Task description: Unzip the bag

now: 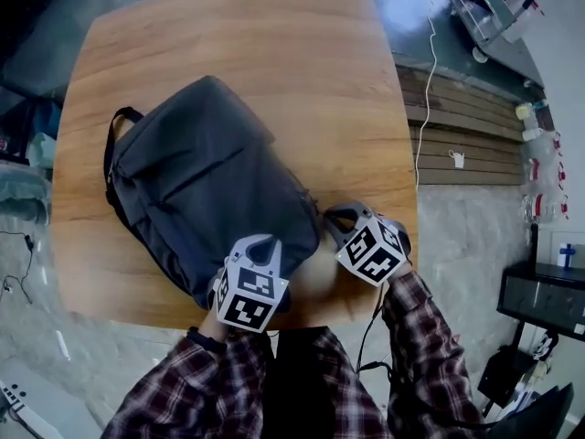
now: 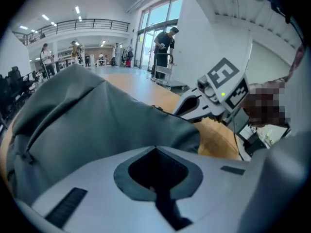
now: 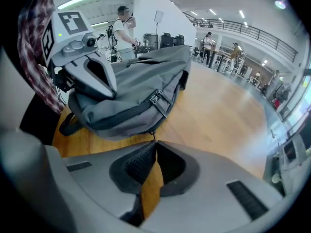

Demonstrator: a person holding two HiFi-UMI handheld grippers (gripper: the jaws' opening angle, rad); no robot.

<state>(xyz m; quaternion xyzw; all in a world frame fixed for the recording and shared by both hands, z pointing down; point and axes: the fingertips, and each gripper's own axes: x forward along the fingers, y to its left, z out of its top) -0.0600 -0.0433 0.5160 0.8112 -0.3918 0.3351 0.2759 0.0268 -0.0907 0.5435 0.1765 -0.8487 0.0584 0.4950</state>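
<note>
A dark grey backpack (image 1: 201, 181) lies flat on the round-cornered wooden table (image 1: 274, 44), its carry handle at the far left. My left gripper (image 1: 265, 245) rests on the bag's near corner, shut, with its tips (image 2: 155, 148) pinched into the grey fabric (image 2: 87, 125). My right gripper (image 1: 340, 218) sits at the bag's right edge. It is shut, and a small zipper pull (image 3: 154, 136) from the bag's edge (image 3: 131, 86) shows right at its tips (image 3: 155, 142). Each gripper shows in the other's view: the left gripper (image 3: 114, 91), the right gripper (image 2: 179, 111).
The table's near edge is right under my arms. To the right lie wooden slats (image 1: 457, 126), a white cable (image 1: 425, 90) and a black case (image 1: 539, 300) on the floor. People stand far off in the hall (image 2: 163, 47).
</note>
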